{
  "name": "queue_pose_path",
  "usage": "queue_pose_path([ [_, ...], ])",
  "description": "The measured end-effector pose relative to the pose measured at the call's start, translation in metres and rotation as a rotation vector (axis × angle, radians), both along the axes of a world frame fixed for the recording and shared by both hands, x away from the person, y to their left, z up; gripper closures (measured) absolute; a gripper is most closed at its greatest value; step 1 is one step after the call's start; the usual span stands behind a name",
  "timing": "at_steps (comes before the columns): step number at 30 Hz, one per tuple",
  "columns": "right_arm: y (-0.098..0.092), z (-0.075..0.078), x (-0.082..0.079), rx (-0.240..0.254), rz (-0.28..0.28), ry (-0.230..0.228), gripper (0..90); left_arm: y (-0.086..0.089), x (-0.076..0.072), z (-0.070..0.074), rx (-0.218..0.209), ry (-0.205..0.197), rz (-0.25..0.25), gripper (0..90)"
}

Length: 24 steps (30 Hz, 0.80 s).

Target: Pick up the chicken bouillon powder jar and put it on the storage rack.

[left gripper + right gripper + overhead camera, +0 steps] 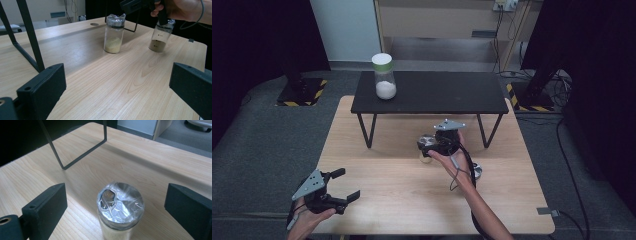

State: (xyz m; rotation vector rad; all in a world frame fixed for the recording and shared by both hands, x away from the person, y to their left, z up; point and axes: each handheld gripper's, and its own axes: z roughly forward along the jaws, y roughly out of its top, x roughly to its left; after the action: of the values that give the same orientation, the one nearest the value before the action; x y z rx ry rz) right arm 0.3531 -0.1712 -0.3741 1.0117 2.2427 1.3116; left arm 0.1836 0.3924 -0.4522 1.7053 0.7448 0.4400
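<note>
A glass jar of yellowish grains (pixel 120 207) with a silver lid under plastic wrap stands on the wooden table (pixel 402 200). My right gripper (pixel 117 195) hovers over it, open, with a jaw on either side of the lid and touching nothing. From above, that right gripper (pixel 427 145) is at the table's middle, over the grain jar (pixel 426 155). A second jar with brownish powder (pixel 159 37) stands just behind the hand. My left gripper (pixel 348 184) rests open near the front left corner, with nothing between its jaws.
A black shelf riser (pixel 432 97) on thin metal legs (pixel 30 37) spans the back of the table. On it stands a jar of white powder (pixel 385 77) with a green-rimmed white lid. Cables trail off the table's right side.
</note>
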Motion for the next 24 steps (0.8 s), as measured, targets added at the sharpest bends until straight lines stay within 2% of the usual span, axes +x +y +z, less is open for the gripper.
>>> queue_pose_path([
  [14, 0.011, -0.013, 0.011, -0.025, -0.028, 0.028, 8.4, 0.0, 0.001, 0.0, 0.002, 0.004, -0.003, 0.0],
  [24, 0.021, -0.019, 0.012, -0.069, -0.034, 0.033, 13.9, 0.0, 0.001, 0.0, 0.004, 0.006, -0.002, 0.0],
])
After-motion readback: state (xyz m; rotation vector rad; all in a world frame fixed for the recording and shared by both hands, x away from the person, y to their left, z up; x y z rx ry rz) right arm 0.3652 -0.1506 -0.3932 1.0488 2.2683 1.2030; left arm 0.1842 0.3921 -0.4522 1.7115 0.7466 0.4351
